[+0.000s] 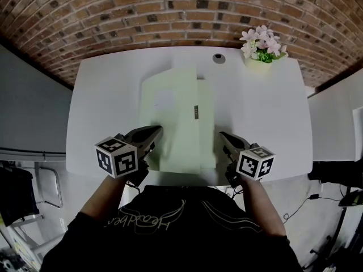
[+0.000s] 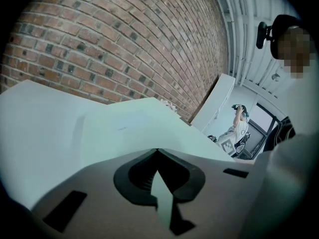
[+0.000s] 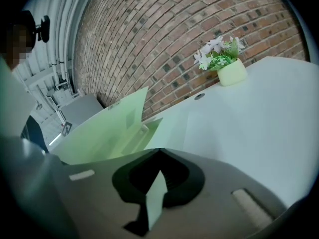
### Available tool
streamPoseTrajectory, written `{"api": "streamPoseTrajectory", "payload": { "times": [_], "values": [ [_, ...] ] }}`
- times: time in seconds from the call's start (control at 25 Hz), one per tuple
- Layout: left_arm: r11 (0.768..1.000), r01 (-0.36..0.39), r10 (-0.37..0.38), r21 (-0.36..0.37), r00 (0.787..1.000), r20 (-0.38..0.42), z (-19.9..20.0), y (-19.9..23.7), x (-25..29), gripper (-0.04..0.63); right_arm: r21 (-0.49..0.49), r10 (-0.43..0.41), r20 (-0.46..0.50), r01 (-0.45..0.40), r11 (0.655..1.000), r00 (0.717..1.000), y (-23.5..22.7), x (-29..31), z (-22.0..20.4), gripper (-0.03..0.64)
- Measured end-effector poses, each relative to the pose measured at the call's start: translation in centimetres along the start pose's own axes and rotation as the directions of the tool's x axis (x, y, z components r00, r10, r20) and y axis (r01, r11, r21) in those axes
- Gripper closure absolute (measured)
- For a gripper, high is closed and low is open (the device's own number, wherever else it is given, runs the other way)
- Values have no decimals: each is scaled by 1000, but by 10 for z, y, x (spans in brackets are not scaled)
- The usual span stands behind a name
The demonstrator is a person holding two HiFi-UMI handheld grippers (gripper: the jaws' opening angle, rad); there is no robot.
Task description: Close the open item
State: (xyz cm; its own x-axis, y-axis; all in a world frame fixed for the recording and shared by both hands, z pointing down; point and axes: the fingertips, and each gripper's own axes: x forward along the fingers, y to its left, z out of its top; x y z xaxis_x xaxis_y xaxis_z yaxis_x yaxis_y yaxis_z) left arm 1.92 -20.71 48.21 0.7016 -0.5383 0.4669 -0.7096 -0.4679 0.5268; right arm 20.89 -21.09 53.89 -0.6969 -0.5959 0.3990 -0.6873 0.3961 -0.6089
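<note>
Green folder (image 1: 178, 118) is open in the middle of the white table (image 1: 266, 112), and its near edge reaches almost to the table's front edge. In the right gripper view I see its left cover tilted up off the table, with a pocket showing on the inside. The right half lies flatter. There's a small dark mark on the inner fold; I can't tell what it is.

Left gripper (image 1: 152, 134) sits at the folder's near left edge. In the left gripper view its jaws are pinched together at the tips with a thin pale green strip of the folder caught between them. Right gripper (image 1: 226, 137) sits at the near right edge, and the right gripper view shows the same thing: jaws closed narrow on a sliver of green sheet. So I have both grippers holding the folder, one on each side, low and close to the table front.

A flower pot (image 1: 260, 49) stands at the far right corner, well apart from the folder. A round cable hole (image 1: 218, 57) is just left of it, at the back edge. Behind the table is a brick wall (image 1: 113, 16). In the left gripper view another person (image 2: 240, 126) is far off in the background.
</note>
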Motion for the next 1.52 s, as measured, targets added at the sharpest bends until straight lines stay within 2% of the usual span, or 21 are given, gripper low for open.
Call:
{"api": "streamPoseTrajectory", "payload": {
  "times": [0.2,0.68,1.24,1.52],
  "values": [
    [999,-2,3,-34,1000,10,0,3,2,592,-15,-14,-13,14,1000,1000,-7,9,-3,614],
    [998,-11,11,-60,1000,2,-1,9,3,592,-39,-64,-62,61,997,996,-17,21,-7,614],
    [1000,-10,10,3,998,-67,-5,8,13,592,-42,-99,-74,96,995,992,-21,27,-9,614],
    [1000,-5,5,7,996,-87,-8,8,16,592,-43,-109,-74,106,993,991,-21,29,-9,614]
  ]
}}
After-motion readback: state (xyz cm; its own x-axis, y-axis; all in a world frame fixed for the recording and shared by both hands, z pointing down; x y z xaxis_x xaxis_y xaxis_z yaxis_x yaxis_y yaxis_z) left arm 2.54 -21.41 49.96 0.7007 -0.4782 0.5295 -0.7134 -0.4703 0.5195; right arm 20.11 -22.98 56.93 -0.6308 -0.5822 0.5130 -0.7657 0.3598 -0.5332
